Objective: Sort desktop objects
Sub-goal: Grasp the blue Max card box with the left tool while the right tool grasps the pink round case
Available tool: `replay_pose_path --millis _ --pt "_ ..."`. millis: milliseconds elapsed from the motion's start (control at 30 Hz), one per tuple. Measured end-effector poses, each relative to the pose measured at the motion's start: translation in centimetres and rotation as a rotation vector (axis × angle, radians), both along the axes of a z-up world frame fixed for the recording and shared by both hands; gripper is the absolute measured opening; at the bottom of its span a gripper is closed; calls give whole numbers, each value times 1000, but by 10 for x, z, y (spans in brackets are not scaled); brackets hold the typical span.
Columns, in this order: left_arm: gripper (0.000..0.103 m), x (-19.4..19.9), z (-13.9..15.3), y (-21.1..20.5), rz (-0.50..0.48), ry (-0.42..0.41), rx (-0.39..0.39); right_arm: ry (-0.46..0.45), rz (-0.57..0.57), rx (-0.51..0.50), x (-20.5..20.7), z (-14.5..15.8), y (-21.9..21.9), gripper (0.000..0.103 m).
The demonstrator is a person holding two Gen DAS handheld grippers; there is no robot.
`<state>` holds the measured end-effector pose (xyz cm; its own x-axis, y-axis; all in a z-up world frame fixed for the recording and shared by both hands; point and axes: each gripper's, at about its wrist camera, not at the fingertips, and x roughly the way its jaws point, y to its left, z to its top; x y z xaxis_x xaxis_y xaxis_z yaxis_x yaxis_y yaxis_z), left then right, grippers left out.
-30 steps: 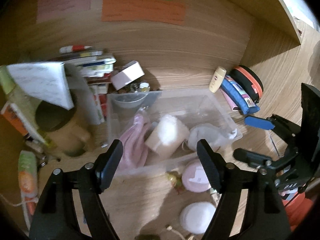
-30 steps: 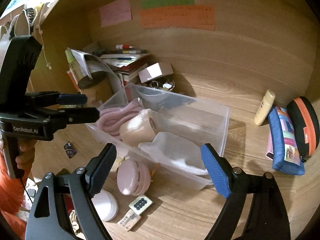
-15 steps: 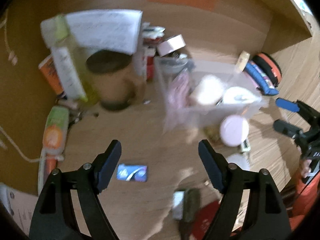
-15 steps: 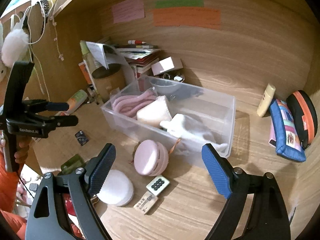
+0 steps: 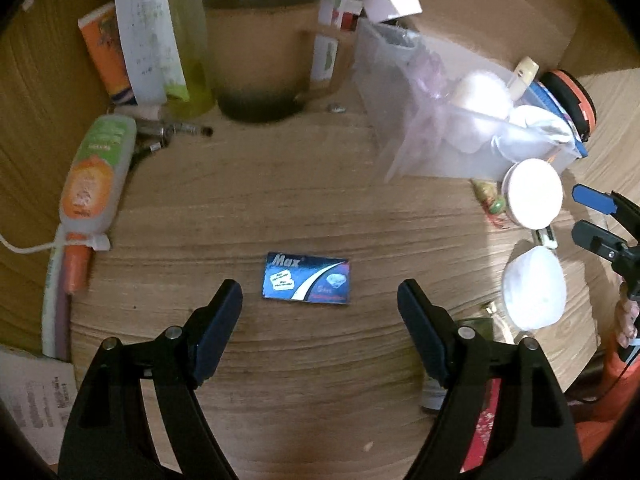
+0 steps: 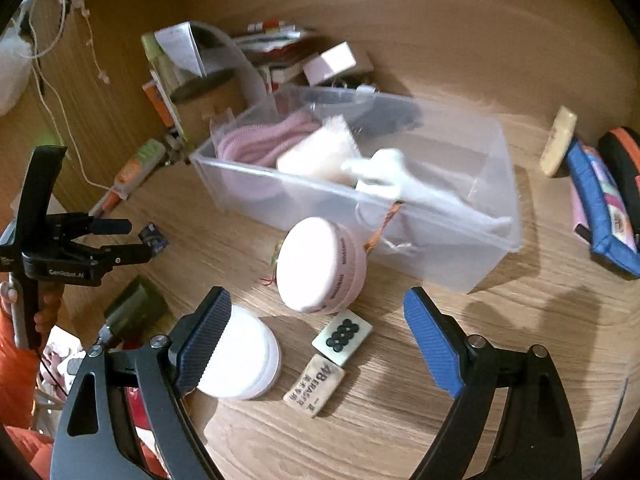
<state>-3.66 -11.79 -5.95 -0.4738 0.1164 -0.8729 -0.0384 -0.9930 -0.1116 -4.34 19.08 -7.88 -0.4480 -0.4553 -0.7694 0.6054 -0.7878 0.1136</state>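
Observation:
My left gripper (image 5: pixel 320 300) is open and hangs just above a small blue "Max" packet (image 5: pixel 307 278) that lies flat on the wooden desk between its fingers. In the right wrist view the left gripper (image 6: pixel 136 238) is open beside that packet (image 6: pixel 153 238). My right gripper (image 6: pixel 316 320) is open and empty over a pink round case (image 6: pixel 318 266), a white round case (image 6: pixel 240 356), a small button card (image 6: pixel 341 337) and an eraser (image 6: pixel 315 385). A clear plastic bin (image 6: pixel 400 220) holds pink and white soft items.
A brown mug (image 5: pixel 260 48), tubes (image 5: pixel 96 176) and papers crowd the left back. A blue pouch (image 6: pixel 600 216), a black and orange case (image 6: pixel 626 160) and a cream tube (image 6: pixel 558 146) lie right of the bin. A dark green item (image 6: pixel 136 312) lies near the front left edge.
My left gripper has swung left and down from the bin to the blue packet. My right gripper has pulled back and lowered toward the round cases. Both stay open.

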Motion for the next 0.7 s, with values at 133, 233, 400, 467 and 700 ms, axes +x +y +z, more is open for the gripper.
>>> replay_pose_path --millis 133,233,400,467,700 --pt "80 -1 -6 -2 -6 -9 8 -18 -11 29 -9 -10 -14 87" --pt "80 -1 -6 -1 -16 -1 7 -30 -3 40 -16 -16 -21 87" --pt "79 -4 -8 3 -26 23 -22 -34 -1 35 -23 -20 -26 85" --pt "75 -3 -9 7 -35 42 -58 -33 -1 34 -24 -20 -28 84" --pt "48 -2 -10 13 -62 76 -101 -20 4 46 -25 -21 -32 74"
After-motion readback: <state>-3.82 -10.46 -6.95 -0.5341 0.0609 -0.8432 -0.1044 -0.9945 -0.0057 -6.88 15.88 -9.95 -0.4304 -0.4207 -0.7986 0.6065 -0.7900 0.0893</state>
